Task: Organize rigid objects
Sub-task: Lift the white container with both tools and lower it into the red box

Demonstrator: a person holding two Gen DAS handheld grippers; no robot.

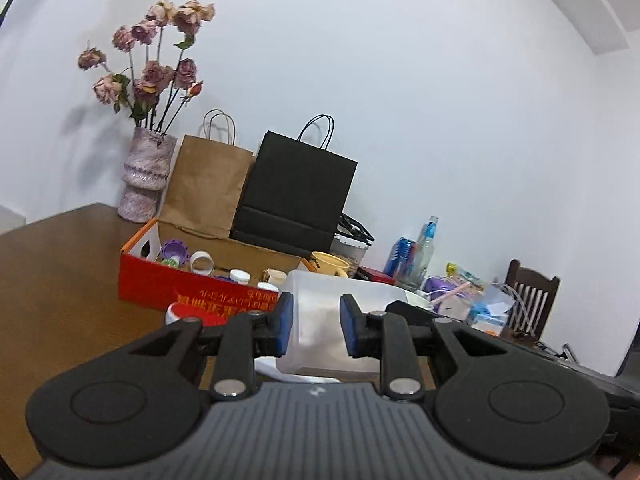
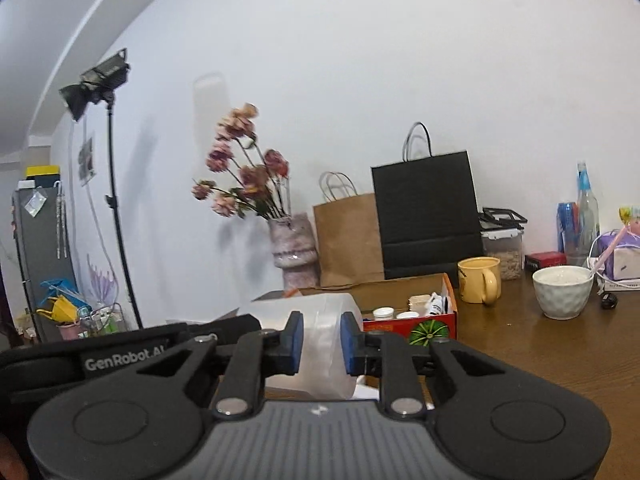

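A translucent plastic container lies on the brown table, held from both ends. My left gripper has its blue pads against the container's near wall and is shut on it. My right gripper grips the same container from the other side, pads pressed on it. Behind it stands a red cardboard box holding small jars, white caps and a purple item. In the right wrist view the red box sits just beyond the container. A red-and-white lid lies beside the box.
A vase of dried roses, a brown paper bag and a black paper bag stand against the wall. A yellow mug, a white bowl, a food jar and bottles crowd the right. A light stand is left.
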